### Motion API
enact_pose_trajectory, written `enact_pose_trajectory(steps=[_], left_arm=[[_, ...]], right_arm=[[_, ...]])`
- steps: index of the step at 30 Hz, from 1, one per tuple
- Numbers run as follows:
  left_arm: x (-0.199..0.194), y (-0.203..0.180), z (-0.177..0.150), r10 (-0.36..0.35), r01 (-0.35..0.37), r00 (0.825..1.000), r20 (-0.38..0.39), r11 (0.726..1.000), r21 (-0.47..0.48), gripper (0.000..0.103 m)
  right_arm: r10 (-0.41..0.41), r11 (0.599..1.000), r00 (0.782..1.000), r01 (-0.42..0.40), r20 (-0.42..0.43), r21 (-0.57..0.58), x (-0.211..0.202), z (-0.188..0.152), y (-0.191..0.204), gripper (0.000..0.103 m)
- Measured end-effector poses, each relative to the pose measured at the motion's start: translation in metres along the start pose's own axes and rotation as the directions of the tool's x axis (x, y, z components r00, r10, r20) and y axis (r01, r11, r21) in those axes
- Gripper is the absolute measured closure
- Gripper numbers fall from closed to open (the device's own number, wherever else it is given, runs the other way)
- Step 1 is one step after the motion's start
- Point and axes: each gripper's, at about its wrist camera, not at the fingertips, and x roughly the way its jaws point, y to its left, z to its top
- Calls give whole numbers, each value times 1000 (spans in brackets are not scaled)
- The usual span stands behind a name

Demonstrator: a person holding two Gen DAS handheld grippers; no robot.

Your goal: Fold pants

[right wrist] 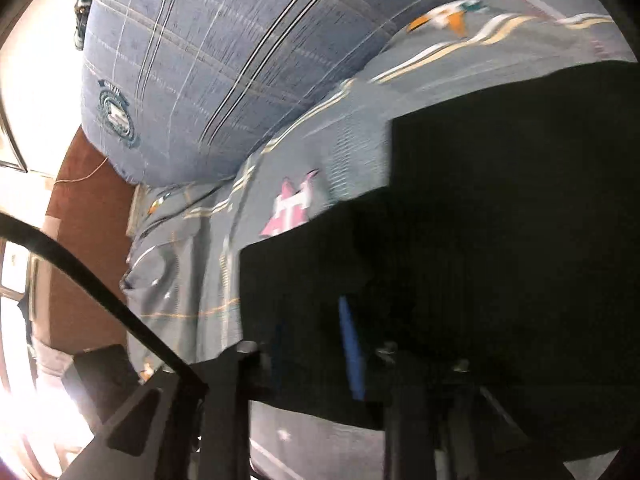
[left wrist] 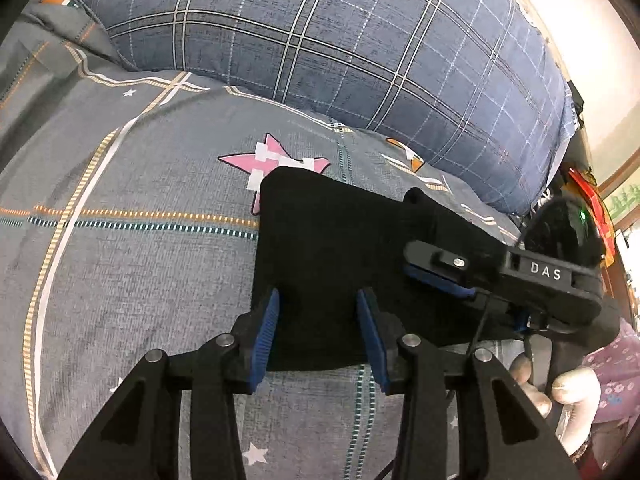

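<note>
The black pants (left wrist: 332, 240) lie folded into a compact block on the grey patterned bedsheet (left wrist: 132, 184). My left gripper (left wrist: 318, 308) is open, its blue-padded fingers straddling the near edge of the pants without pinching it. My right gripper (left wrist: 404, 268) comes in from the right over the pants' right part; in the left wrist view its fingers look close together. In the blurred right wrist view the pants (right wrist: 500, 240) fill the right side and the gripper (right wrist: 312, 340) shows blue pads apart, the near edge of the black cloth between them.
A large blue plaid pillow (left wrist: 340, 36) lies along the far side of the bed, also in the right wrist view (right wrist: 192, 68). A pink star print (left wrist: 256, 160) shows by the pants' far left corner. The bed edge and a person's hand (left wrist: 576, 392) are at right.
</note>
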Motion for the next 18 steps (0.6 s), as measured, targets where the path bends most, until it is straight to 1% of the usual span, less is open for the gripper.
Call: enact_pose_trajectory(steps=[1, 3, 5, 6, 8, 9, 10, 11, 12, 13, 15, 17, 18], left_arm=[[1, -1, -1, 1, -1, 1000, 3, 1000, 4, 64], [4, -3, -2, 14, -14, 1000, 14, 1000, 14, 64], [4, -9, -3, 44, -45, 999, 17, 998, 35, 63], [5, -12, -2, 62, -63, 998, 14, 997, 51, 63], [3, -17, -1, 91, -91, 996, -1, 993, 75, 63], [-1, -17, -1, 99, -97, 995, -14, 993, 69, 63], [-9, -16, -2, 86, -85, 996, -23, 995, 48, 63], [-16, -14, -3, 69, -69, 997, -24, 997, 28, 63], [-26, -13, -6, 58, -58, 998, -19, 998, 16, 63], [-39, -14, -11, 64, -64, 998, -7, 998, 13, 63], [-64, -17, -23, 82, -83, 996, 26, 997, 8, 62], [-89, -19, -38, 93, -93, 993, 66, 996, -2, 56], [-102, -21, -46, 104, -104, 991, 89, 995, -3, 55]], right_arm=[[0, 1000, 1000, -1, 31, 17, -7, -1, -9, 91], [26, 997, 997, -31, 76, 67, -17, -3, -28, 101], [68, 991, 993, -78, 95, 104, -16, -7, -43, 103], [74, 991, 992, -85, 102, 107, -17, -8, -43, 103], [53, 994, 994, -61, 99, 87, -20, -7, -36, 103], [42, 995, 993, -50, 107, 80, -25, -9, -32, 103], [36, 996, 992, -45, 120, 72, -31, -10, -27, 92], [26, 998, 990, -34, 137, 58, -40, -14, -21, 78], [16, 999, 987, -22, 160, 39, -49, -18, -15, 70], [6, 1000, 983, -9, 186, 15, -61, -24, -10, 60], [-11, 1000, 975, 15, 223, -13, -81, -38, -4, 58], [-9, 1000, 967, 14, 256, -18, -98, -56, -1, 58], [-1, 1000, 962, 6, 272, -17, -107, -66, 0, 58]])
